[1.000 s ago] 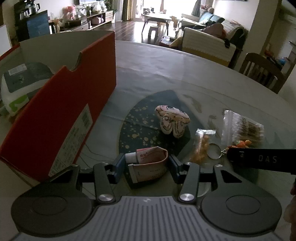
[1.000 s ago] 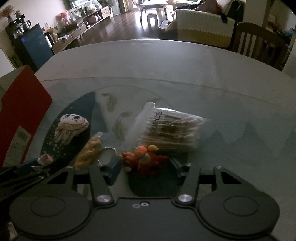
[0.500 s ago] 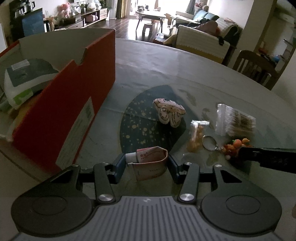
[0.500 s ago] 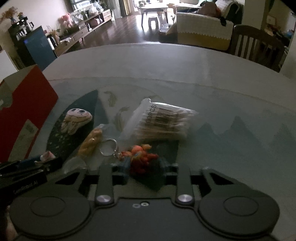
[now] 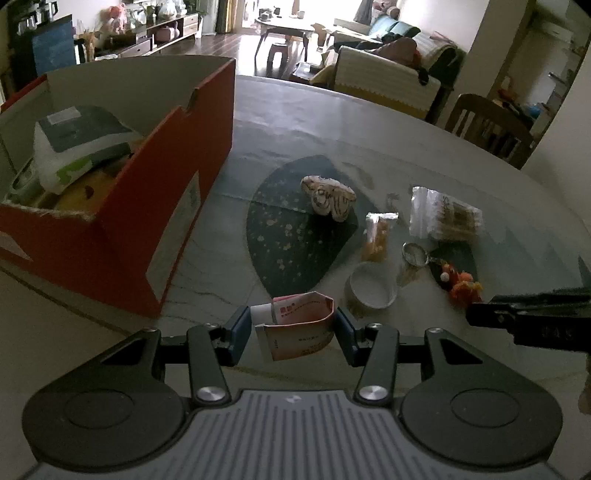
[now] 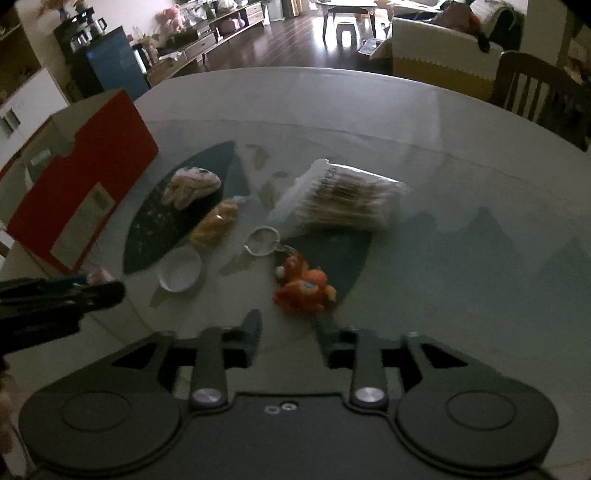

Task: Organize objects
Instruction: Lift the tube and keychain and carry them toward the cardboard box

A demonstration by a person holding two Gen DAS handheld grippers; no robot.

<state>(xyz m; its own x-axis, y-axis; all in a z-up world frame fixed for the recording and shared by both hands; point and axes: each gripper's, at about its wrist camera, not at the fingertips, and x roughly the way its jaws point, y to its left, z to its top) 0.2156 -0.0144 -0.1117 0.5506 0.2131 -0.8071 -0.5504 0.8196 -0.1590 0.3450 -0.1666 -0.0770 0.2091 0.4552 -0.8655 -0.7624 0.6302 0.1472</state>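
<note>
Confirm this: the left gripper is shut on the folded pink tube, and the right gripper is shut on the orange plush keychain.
Half wrong. The left gripper is indeed shut on the folded pink tube. But the right wrist view shows the right gripper open and holding nothing; the orange plush keychain lies on the glass table just beyond its fingertips.

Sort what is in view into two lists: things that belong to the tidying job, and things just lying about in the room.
Part of the job:
- red box, already holding packets
- folded tube, held in the left gripper
- orange plush keychain, before the right gripper
- cotton swab bag
- small white dish
- yellow snack packet
- pale plush toy

Just lying about:
- wooden chair
- sofa
- coffee table
</note>
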